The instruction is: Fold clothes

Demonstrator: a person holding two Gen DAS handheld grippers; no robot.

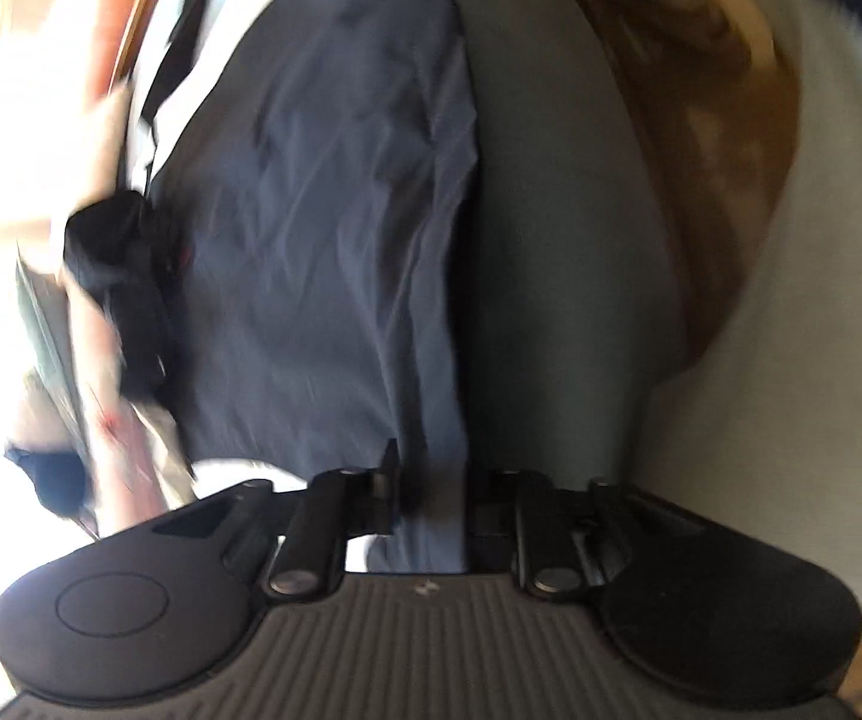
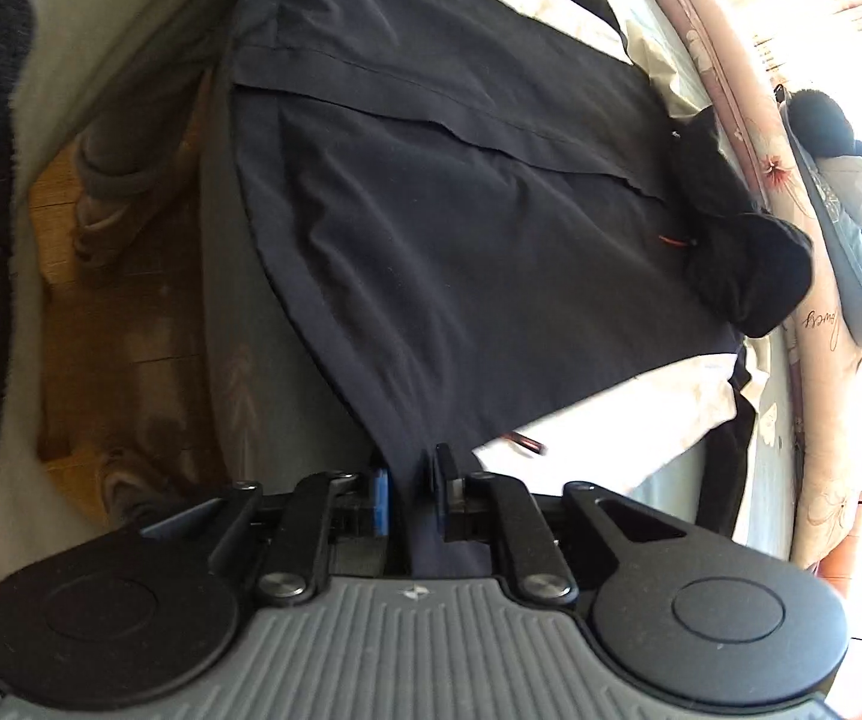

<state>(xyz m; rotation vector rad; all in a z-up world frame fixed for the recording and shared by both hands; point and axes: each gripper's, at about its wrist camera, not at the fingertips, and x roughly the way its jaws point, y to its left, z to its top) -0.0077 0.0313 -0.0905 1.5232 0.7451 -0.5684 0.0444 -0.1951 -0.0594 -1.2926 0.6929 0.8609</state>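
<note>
Both tools pinch the near hem of the dark garment [image 2: 461, 228], left tool [image 1: 431, 498] and right tool [image 2: 413, 480] at bottom centre, lifting it off the bed [image 2: 641, 414], presumably to fold it over.

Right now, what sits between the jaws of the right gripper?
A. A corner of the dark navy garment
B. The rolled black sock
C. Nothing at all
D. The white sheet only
A. In the right wrist view the dark navy garment narrows to a bunched corner that runs down between the jaws of the right gripper; the rolled black sock lies apart at the garment's far edge.
</note>
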